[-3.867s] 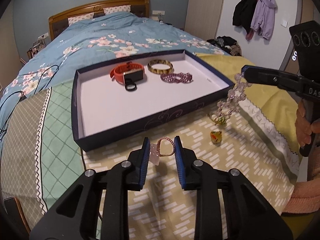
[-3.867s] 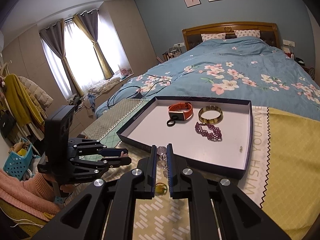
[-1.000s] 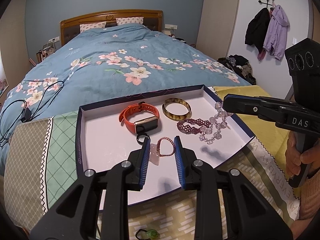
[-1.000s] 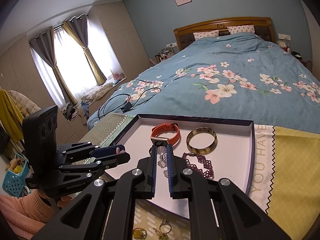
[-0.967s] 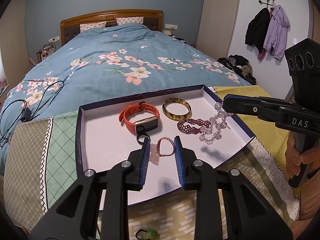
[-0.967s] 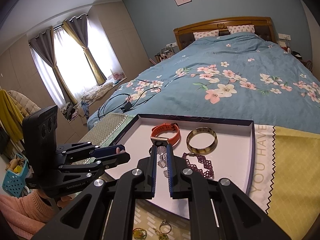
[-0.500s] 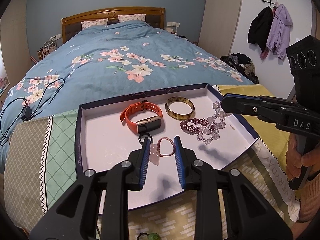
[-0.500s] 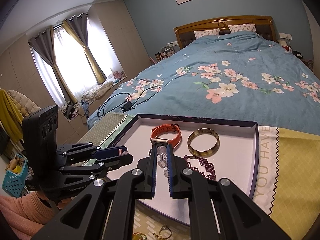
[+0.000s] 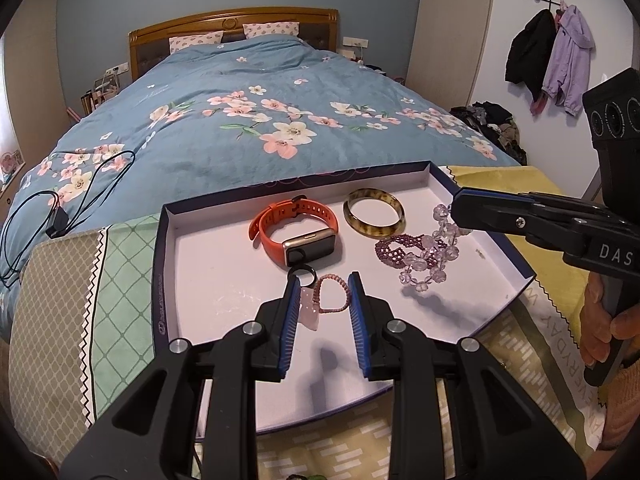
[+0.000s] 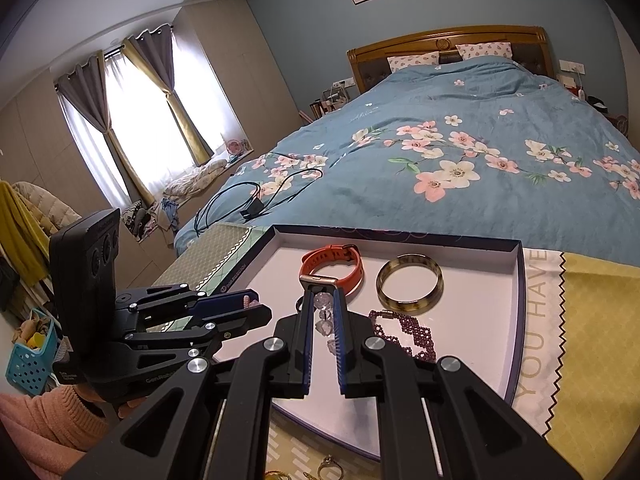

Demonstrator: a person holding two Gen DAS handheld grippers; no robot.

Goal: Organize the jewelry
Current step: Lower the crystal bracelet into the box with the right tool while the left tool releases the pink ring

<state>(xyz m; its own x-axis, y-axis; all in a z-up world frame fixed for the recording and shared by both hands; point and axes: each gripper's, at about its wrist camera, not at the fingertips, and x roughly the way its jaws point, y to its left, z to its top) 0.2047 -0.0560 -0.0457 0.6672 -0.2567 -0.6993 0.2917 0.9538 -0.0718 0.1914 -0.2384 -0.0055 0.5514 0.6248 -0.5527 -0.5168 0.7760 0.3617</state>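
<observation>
My left gripper (image 9: 323,296) hovers over the front of the tray, shut on a pink beaded bracelet (image 9: 332,294) whose pale stone charm rests against the left pad. From the right, my right gripper (image 9: 456,208) is shut on a clear crystal bead bracelet (image 9: 424,266). It dangles above the purple beaded bracelet (image 9: 390,250); I cannot tell whether they touch. The dark blue tray (image 9: 160,264) with a white floor also holds an orange watch (image 9: 296,232), a tortoiseshell bangle (image 9: 374,214) and a black ring (image 9: 303,272). The right wrist view shows crystal beads (image 10: 323,302) between shut jaws and the left gripper (image 10: 256,307).
The tray lies on a patterned cloth (image 9: 60,280) at the foot of a blue floral bed (image 9: 280,120). Small rings (image 10: 330,469) lie on the cloth in front of the tray. A black cable (image 9: 80,184) trails on the bed at left. A hand (image 9: 608,320) grips the right tool.
Since the earliest frames both grippers have carried their bracelets from the cloth to above the tray. Over the last second the crystal beads have sunk slightly; little else moved.
</observation>
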